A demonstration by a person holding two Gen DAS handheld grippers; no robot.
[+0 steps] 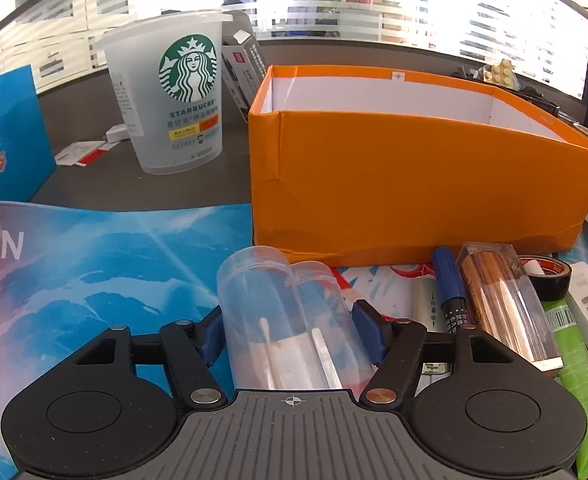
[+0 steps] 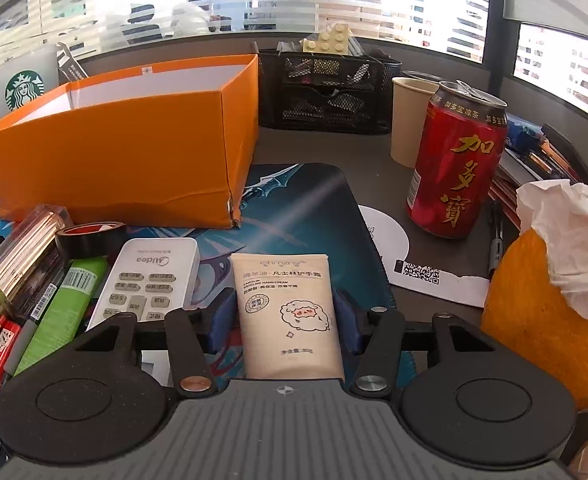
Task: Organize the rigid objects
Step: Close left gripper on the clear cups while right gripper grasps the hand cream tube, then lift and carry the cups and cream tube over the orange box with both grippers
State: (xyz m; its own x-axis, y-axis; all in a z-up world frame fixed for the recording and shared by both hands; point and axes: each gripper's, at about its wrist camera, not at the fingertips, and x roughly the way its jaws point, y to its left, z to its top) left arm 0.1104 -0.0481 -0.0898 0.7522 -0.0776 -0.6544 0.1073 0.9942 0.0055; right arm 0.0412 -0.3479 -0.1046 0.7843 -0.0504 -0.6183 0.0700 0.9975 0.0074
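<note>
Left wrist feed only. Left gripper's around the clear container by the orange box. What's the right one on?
Observer: The right gripper has its pads against both sides of a hand cream tube lying on the mat.
Operator: Anything right of the box?
Observer: A red drink can stands upright to the right of the orange box, apart from it.
Operator: And further back?
Observer: A black mesh organiser sits beside the box's far right corner.

Orange box point(image 1: 414, 184) interior floor hidden
</note>
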